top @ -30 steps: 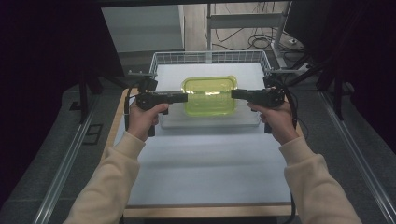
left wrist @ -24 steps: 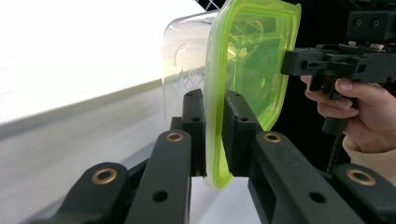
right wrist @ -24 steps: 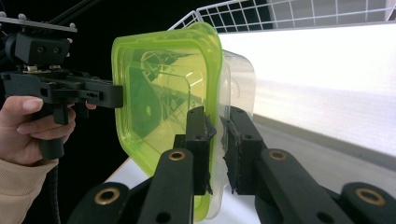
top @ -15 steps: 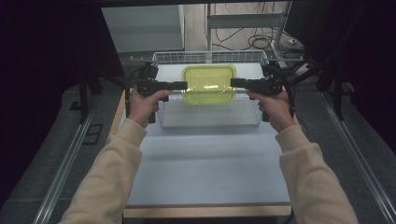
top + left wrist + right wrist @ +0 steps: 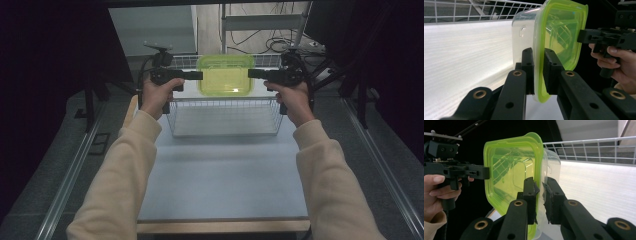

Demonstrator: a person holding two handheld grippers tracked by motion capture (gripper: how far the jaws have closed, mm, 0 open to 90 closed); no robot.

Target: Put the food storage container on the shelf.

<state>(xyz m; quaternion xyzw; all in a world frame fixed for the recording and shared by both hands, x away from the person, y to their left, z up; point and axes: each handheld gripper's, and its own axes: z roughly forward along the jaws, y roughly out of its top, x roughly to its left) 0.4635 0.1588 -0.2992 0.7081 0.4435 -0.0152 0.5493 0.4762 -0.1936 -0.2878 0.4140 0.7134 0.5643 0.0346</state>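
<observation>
My left gripper [image 5: 199, 75] & right gripper [image 5: 251, 73] each clamp an opposite rim of the box [image 5: 225, 75]. It hangs above the basket [image 5: 224, 116] w/ open room below.

We see a clear plastic food container [image 5: 225, 82] with a translucent lime-green lid [image 5: 225, 74], rectangular with rounded corners. The lid is seated on the box. It is lifted off the table, lid upward and roughly level, above the wire basket [image 5: 225, 120]. It looks empty through the lid and clear walls.
</observation>
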